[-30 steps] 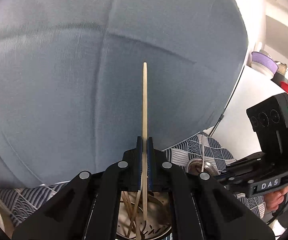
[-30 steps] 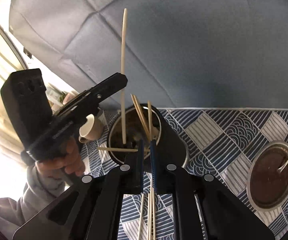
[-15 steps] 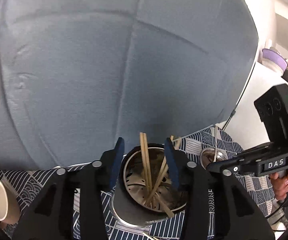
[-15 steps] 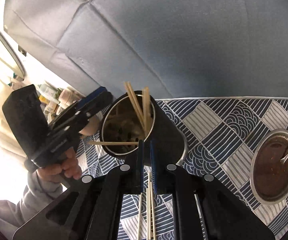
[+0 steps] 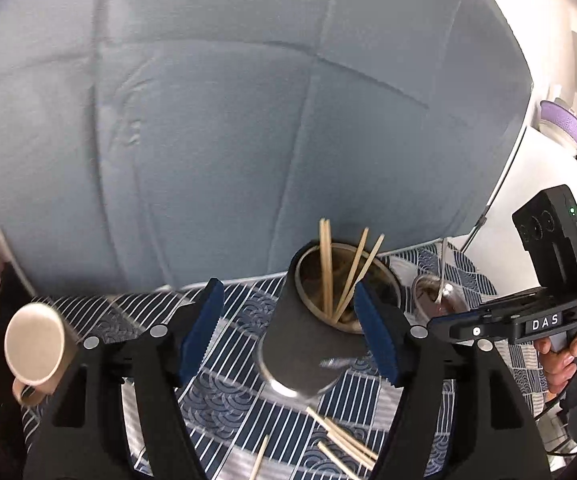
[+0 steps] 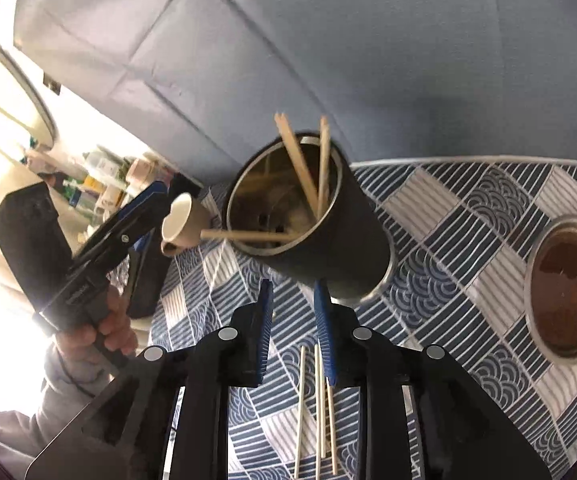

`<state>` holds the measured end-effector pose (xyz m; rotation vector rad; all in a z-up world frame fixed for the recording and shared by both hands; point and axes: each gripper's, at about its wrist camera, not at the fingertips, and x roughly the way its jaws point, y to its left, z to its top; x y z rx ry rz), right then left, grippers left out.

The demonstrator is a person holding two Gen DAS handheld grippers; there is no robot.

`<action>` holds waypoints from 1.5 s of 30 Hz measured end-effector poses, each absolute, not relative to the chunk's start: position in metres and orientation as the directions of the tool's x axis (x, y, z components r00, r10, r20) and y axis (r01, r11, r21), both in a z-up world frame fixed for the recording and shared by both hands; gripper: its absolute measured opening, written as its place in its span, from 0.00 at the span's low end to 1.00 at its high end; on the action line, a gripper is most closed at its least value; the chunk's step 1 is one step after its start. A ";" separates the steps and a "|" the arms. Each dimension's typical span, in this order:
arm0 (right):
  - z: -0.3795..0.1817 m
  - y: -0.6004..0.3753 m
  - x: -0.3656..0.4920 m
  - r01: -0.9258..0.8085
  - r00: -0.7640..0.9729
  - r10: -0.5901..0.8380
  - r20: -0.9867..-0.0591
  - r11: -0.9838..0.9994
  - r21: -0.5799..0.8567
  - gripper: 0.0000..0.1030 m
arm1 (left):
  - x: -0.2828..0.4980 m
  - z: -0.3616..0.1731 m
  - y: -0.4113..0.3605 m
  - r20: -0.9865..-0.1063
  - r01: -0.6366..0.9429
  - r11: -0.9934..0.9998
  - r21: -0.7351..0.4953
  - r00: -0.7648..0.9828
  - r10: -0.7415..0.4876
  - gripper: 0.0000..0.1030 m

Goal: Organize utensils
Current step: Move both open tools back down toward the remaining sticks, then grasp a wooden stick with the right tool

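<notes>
A dark metal utensil holder [image 5: 304, 352] stands on the blue patterned cloth with several wooden chopsticks [image 5: 326, 272] leaning in it. My left gripper [image 5: 286, 288] hangs in front of the holder; its jaws are wide and still opening, with nothing pressed between the pads. In the right wrist view the holder [image 6: 348, 248] is just beyond my right gripper [image 6: 293, 296], whose jaws are opening with no grip on anything. Three loose chopsticks [image 6: 320, 400] lie on the cloth beneath it. One chopstick [image 6: 248, 235] lies across the holder's rim.
A beige mug [image 5: 34, 346] lies on its side at the left. A metal bowl [image 6: 564, 284] of brown stuff with a spoon sits at the right. More loose chopsticks [image 5: 344, 440] lie near the front. A grey-blue fabric backdrop [image 5: 248, 120] rises behind the table.
My left gripper let go of the upright chopstick, which is now in the holder, then opened wide and drew back. My right gripper went from shut to slightly open.
</notes>
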<state>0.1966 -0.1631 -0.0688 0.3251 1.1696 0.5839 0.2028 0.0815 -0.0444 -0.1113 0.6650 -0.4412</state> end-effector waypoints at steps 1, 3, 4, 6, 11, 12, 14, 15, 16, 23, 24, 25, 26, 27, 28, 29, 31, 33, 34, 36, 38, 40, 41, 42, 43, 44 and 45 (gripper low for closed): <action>-0.071 -0.159 0.195 -0.258 0.253 0.583 -0.772 0.810 0.527 0.23 | 0.199 -0.046 0.086 -0.576 0.354 0.904 -0.239 0.698 -0.425 0.67; -0.080 -0.147 0.192 -0.254 0.210 0.574 -0.791 0.814 0.523 0.27 | 0.192 -0.051 0.095 -0.587 0.333 0.913 -0.236 0.700 -0.407 0.68; -0.085 -0.141 0.189 -0.250 0.190 0.571 -0.799 0.815 0.523 0.28 | 0.189 -0.053 0.101 -0.593 0.322 0.917 -0.234 0.701 -0.397 0.68; -0.096 -0.127 0.182 -0.240 0.151 0.564 -0.812 0.818 0.523 0.30 | 0.182 -0.057 0.109 -0.604 0.303 0.925 -0.230 0.700 -0.380 0.71; -0.124 -0.087 0.169 -0.165 0.068 0.537 -0.841 0.838 0.521 0.39 | 0.164 -0.069 0.135 -0.631 0.268 0.938 -0.218 0.695 -0.345 0.81; -0.132 -0.077 0.167 -0.147 0.043 0.532 -0.846 0.840 0.521 0.39 | 0.160 -0.072 0.141 -0.635 0.263 0.940 -0.218 0.693 -0.342 0.81; -0.144 -0.057 0.162 -0.130 0.014 0.502 -0.865 0.859 0.496 0.39 | 0.154 -0.079 0.154 -0.652 0.247 0.943 -0.224 0.681 -0.333 0.84; -0.150 -0.050 0.161 -0.125 0.001 0.489 -0.872 0.865 0.485 0.39 | 0.151 -0.081 0.159 -0.657 0.237 0.945 -0.225 0.680 -0.327 0.84; -0.155 -0.043 0.161 -0.114 -0.009 0.475 -0.880 0.874 0.473 0.39 | 0.149 -0.083 0.163 -0.659 0.232 0.946 -0.227 0.679 -0.324 0.85; -0.184 -0.016 0.170 0.023 -0.036 0.411 -0.911 0.912 0.410 0.39 | 0.127 -0.102 0.201 -0.672 0.191 0.941 -0.279 0.661 -0.334 0.89; -0.187 -0.014 0.172 0.035 -0.035 0.399 -0.916 0.917 0.398 0.39 | 0.125 -0.104 0.204 -0.676 0.189 0.942 -0.277 0.658 -0.331 0.89; -0.189 -0.011 0.174 0.049 -0.038 0.391 -0.919 0.920 0.390 0.39 | 0.122 -0.108 0.208 -0.684 0.185 0.944 -0.274 0.653 -0.326 0.89; -0.192 -0.008 0.175 0.056 -0.042 0.386 -0.922 0.922 0.383 0.39 | 0.120 -0.112 0.212 -0.690 0.181 0.945 -0.274 0.647 -0.324 0.89; -0.194 -0.005 0.177 0.062 -0.044 0.376 -0.925 0.926 0.373 0.39 | 0.119 -0.116 0.214 -0.694 0.177 0.945 -0.275 0.644 -0.323 0.89; -0.197 -0.002 0.178 0.064 -0.045 0.360 -0.932 0.932 0.356 0.39 | 0.117 -0.120 0.215 -0.700 0.173 0.945 -0.276 0.637 -0.322 0.89; -0.198 0.001 0.179 0.065 -0.045 0.347 -0.937 0.937 0.344 0.39 | 0.115 -0.125 0.216 -0.715 0.179 0.947 -0.268 0.622 -0.320 0.89; -0.203 0.005 0.181 0.082 -0.049 0.328 -0.944 0.943 0.323 0.39 | 0.111 -0.135 0.214 -0.735 0.190 0.950 -0.249 0.601 -0.313 0.89; -0.208 0.013 0.183 0.086 -0.060 0.306 -0.950 0.950 0.300 0.39 | 0.108 -0.145 0.212 -0.758 0.196 0.950 -0.241 0.574 -0.311 0.89; -0.210 0.016 0.184 0.082 -0.063 0.292 -0.954 0.954 0.287 0.39 | 0.107 -0.149 0.212 -0.767 0.198 0.950 -0.243 0.560 -0.313 0.89; -0.208 0.024 0.183 0.070 -0.033 0.251 -0.967 0.966 0.249 0.46 | 0.105 -0.157 0.209 -0.787 0.196 0.953 -0.232 0.539 -0.302 0.89; -0.208 0.035 0.181 0.065 -0.022 0.213 -0.977 0.975 0.211 0.50 | 0.105 -0.169 0.207 -0.820 0.190 0.961 -0.202 0.504 -0.272 0.89; -0.207 0.047 0.176 0.022 0.003 0.148 -0.989 0.989 0.148 0.51 | 0.106 -0.179 0.206 -0.848 0.185 0.964 -0.189 0.465 -0.255 0.89; -0.206 0.050 0.173 0.012 0.018 0.133 -0.991 0.991 0.133 0.51 | 0.107 -0.186 0.205 -0.866 0.178 0.966 -0.187 0.434 -0.248 0.89; -0.205 0.053 0.170 -0.002 0.038 0.117 -0.992 0.993 0.117 0.50 | 0.108 -0.189 0.206 -0.878 0.168 0.968 -0.185 0.414 -0.239 0.89; -0.205 0.057 0.166 -0.028 0.058 0.088 -0.994 0.996 0.086 0.48 | 0.108 -0.193 0.206 -0.889 0.156 0.972 -0.175 0.399 -0.224 0.89; -0.203 0.062 0.161 -0.066 0.090 0.032 -0.995 0.997 0.026 0.38 | 0.108 -0.197 0.206 -0.899 0.146 0.977 -0.157 0.388 -0.202 0.89; -0.203 0.066 0.157 -0.091 0.116 0.014 -0.993 0.996 0.003 0.32 | 0.108 -0.199 0.207 -0.907 0.140 0.980 -0.142 0.379 -0.186 0.89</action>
